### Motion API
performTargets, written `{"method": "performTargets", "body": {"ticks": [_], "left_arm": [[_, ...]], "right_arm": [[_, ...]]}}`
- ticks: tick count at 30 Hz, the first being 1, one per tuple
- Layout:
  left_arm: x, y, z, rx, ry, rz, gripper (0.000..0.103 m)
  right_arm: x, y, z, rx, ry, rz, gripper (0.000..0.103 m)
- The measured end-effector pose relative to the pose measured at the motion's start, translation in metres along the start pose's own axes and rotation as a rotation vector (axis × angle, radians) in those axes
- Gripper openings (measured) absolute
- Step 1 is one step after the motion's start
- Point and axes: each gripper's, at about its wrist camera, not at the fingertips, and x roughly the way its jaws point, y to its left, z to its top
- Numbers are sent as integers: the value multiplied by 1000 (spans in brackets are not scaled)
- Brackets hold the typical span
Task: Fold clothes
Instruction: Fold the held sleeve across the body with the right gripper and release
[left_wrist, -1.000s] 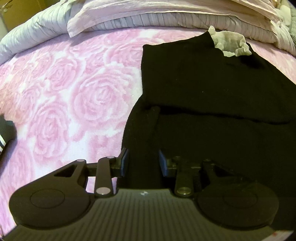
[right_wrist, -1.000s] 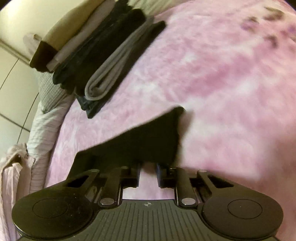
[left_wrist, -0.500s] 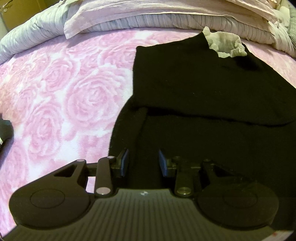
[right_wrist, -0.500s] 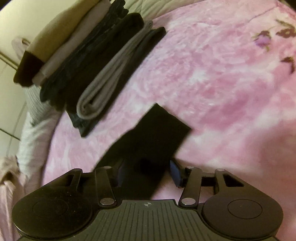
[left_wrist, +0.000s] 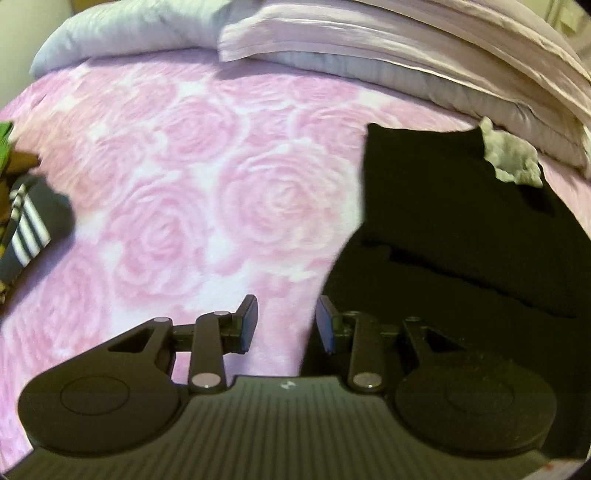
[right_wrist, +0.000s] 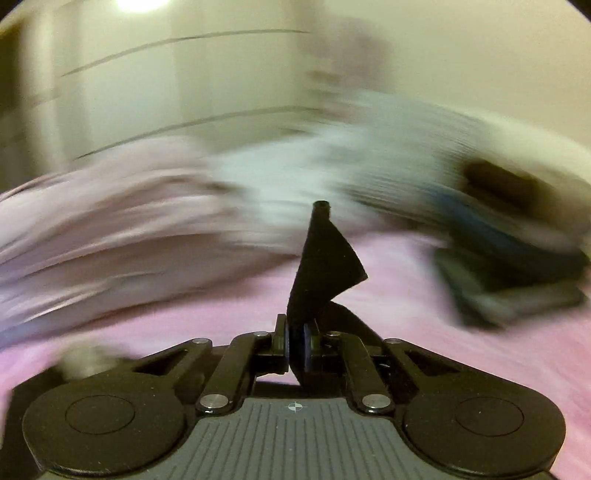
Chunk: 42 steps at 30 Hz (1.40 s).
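A: Where does the black garment (left_wrist: 461, 229) lie?

B: Spread on the pink rose bedspread (left_wrist: 192, 192), at the right of the left wrist view, with a pale ruffled collar (left_wrist: 511, 158) near the pillows (left_wrist: 332, 48). Its lower part looks already doubled over.

A: And the claws?

B: The left claw (left_wrist: 286, 325) is parted wide and holds nothing; it hovers at the garment's left edge, over bare bedspread. The right claw (right_wrist: 297, 349) is pinched tight on a black fabric flap (right_wrist: 321, 266), which stands up from between its jaws.

A: What might go wrong?

B: The right wrist view is heavily smeared, so that arm seems to be swinging fast. Only a narrow strip sits in the pinch; a quick pull could slide it free or drag the flat layers askew. The stack of folded clothes (right_wrist: 517, 251) lies to the right, and a wide sweep could brush it. With the left claw gripping nothing, the rest of the cloth has no anchor.
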Motion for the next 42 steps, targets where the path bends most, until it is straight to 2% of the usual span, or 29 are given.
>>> {"method": "performTargets", "body": {"ticks": [4, 6, 7, 8, 9, 10, 12, 15, 18, 22, 25, 27, 29, 30, 31, 32, 35, 38, 40, 42], "left_arm": [[-2, 21, -3, -25, 1, -1, 30], [1, 31, -5, -34, 13, -5, 30], [3, 33, -7, -37, 24, -9, 30], [5, 36, -8, -40, 40, -16, 29], [8, 39, -9, -41, 53, -26, 28], [8, 40, -9, -40, 55, -36, 28], [9, 42, -10, -29, 55, -64, 28], [8, 37, -4, -26, 53, -135, 27], [10, 18, 11, -10, 34, -259, 27], [32, -18, 34, 33, 38, -343, 28], [59, -28, 45, -33, 96, -387, 28], [69, -29, 50, -94, 123, -406, 28], [74, -32, 54, -82, 133, -389, 24], [75, -34, 54, -62, 134, -374, 19], [74, -36, 56, -42, 126, -362, 10], [70, -36, 57, -8, 114, -358, 7], [45, -43, 64, 112, 23, -367, 5], [34, -49, 62, 255, -89, -299, 5], [46, -48, 60, 294, -84, -239, 5], [64, -45, 58, 290, -54, -217, 6]], "right_arm": [[-17, 144, -21, -204, -48, 273, 3], [-20, 199, -44, -299, -10, 416, 6], [-17, 224, -60, -367, 44, 473, 20], [-10, 248, -79, -440, 137, 491, 42], [-4, 264, -99, -493, 220, 482, 46], [-3, 270, -117, -520, 265, 476, 46], [-8, 263, -133, -522, 297, 473, 46], [-13, 224, -141, -499, 359, 415, 46], [-17, 180, -151, -480, 438, 273, 46], [-13, 113, -146, -363, 497, 66, 46], [-19, 74, -142, -269, 521, -30, 46], [-20, 58, -142, -205, 526, -45, 46], [-22, 52, -143, -170, 528, -50, 47], [-21, 52, -145, -166, 530, -55, 47], [-22, 54, -145, -165, 529, -59, 47], [-20, 56, -147, -169, 525, -64, 47], [-17, 59, -148, -190, 517, -70, 47], [-22, 57, -152, -202, 512, -66, 47], [-17, 56, -155, -185, 513, -76, 47], [-15, 55, -158, -194, 511, -73, 48]]}}
